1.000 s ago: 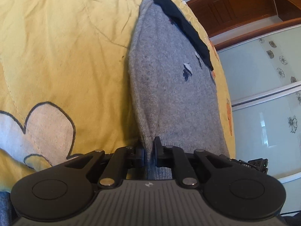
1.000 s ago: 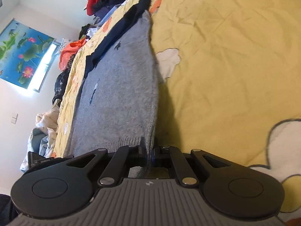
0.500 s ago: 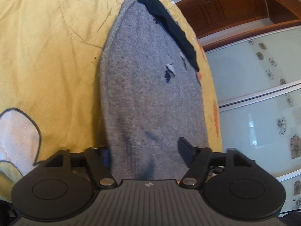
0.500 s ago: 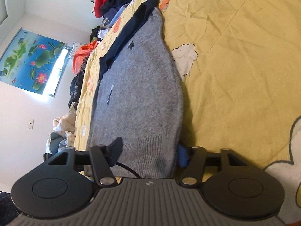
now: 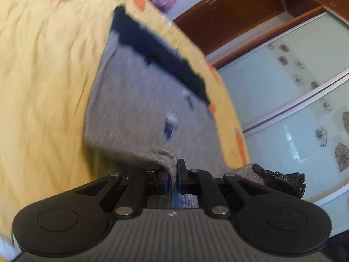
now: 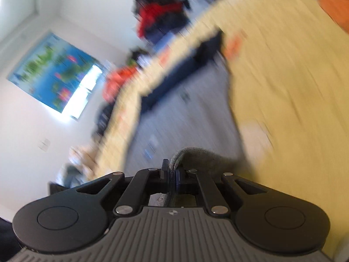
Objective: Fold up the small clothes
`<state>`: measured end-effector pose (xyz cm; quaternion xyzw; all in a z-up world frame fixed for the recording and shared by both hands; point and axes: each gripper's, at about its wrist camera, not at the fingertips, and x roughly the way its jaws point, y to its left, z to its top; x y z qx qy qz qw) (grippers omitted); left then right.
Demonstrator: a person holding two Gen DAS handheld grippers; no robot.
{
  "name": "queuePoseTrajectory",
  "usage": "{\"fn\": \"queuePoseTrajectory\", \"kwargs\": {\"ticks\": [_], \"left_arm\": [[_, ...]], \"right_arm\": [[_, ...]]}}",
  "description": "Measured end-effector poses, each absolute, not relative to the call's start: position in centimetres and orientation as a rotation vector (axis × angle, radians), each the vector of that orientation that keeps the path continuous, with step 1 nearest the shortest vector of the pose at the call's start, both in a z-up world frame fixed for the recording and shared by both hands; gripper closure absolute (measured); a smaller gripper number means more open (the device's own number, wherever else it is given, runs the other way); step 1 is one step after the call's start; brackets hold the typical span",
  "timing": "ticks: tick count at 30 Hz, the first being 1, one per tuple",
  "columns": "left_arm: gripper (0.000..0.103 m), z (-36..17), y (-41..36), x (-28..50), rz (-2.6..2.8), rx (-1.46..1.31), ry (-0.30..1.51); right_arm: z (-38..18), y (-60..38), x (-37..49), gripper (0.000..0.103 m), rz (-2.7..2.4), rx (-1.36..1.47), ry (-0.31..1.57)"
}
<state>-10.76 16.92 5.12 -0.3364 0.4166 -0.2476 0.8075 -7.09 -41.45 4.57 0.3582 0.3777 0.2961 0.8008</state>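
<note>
A grey knit sweater [image 5: 139, 109] with a dark navy band [image 5: 161, 61] along its far edge lies on a yellow bedspread [image 5: 43, 87]. My left gripper [image 5: 172, 174] is shut on a bunched near edge of the sweater, lifted off the bed. In the right wrist view the same sweater [image 6: 185, 118] stretches away, blurred. My right gripper [image 6: 172, 174] is shut on another part of its near edge, a fold of knit standing up between the jaws.
Wooden cabinets [image 5: 240, 11] and glass sliding wardrobe doors [image 5: 294, 100] stand past the bed's edge. A pile of red and dark clothes [image 6: 161, 17] sits at the far end of the bed. A blue poster [image 6: 54, 74] hangs on the white wall.
Both grippers, open half a second ago around the sweater's near edge, have shut on it and are lifting. Both views are now motion-blurred.
</note>
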Motion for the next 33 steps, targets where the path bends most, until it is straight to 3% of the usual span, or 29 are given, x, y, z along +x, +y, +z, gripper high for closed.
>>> {"fn": "queuePoseTrajectory", "kwargs": {"ticks": [10,16,22,24,25,26,27,28,29,33], "left_arm": [[0.095,9.0,17.4,7.4,-0.493,-0.727,0.67],[0.095,6.9,17.4,15.6,-0.384,-0.719,0.684],[0.095,4.1,19.1,18.9,-0.287,-0.773,0.679],[0.094,3.3,19.8,19.9,-0.202,-0.774,0.672],[0.085,2.9,20.1,20.4,-0.167,-0.78,0.671],[0.07,2.6,20.4,20.6,-0.144,-0.788,0.67],[0.062,2.3,20.7,20.8,-0.132,-0.797,0.665],[0.043,2.3,20.7,20.7,-0.11,-0.784,0.649],[0.03,2.7,20.4,20.3,-0.061,-0.734,0.624],[0.027,5.2,16.7,18.3,-0.02,-0.281,0.499]], "right_arm": [[7.1,-41.8,10.7,0.089,0.639,0.965,0.538],[2.6,-41.2,22.3,0.088,0.487,1.035,0.643],[-1.9,-39.4,28.0,0.088,0.428,1.054,0.719],[-2.8,-39.1,29.4,0.083,0.426,1.085,0.735],[-3.2,-39.0,29.9,0.071,0.418,1.104,0.744],[-3.6,-38.9,30.5,0.041,0.409,1.119,0.759],[-3.9,-38.9,30.9,0.026,0.402,1.129,0.763],[-4.0,-38.9,31.0,0.017,0.413,1.137,0.738],[-3.8,-38.8,30.9,0.013,0.432,1.131,0.712],[-1.0,-38.2,29.8,0.012,0.42,0.922,0.693]]}}
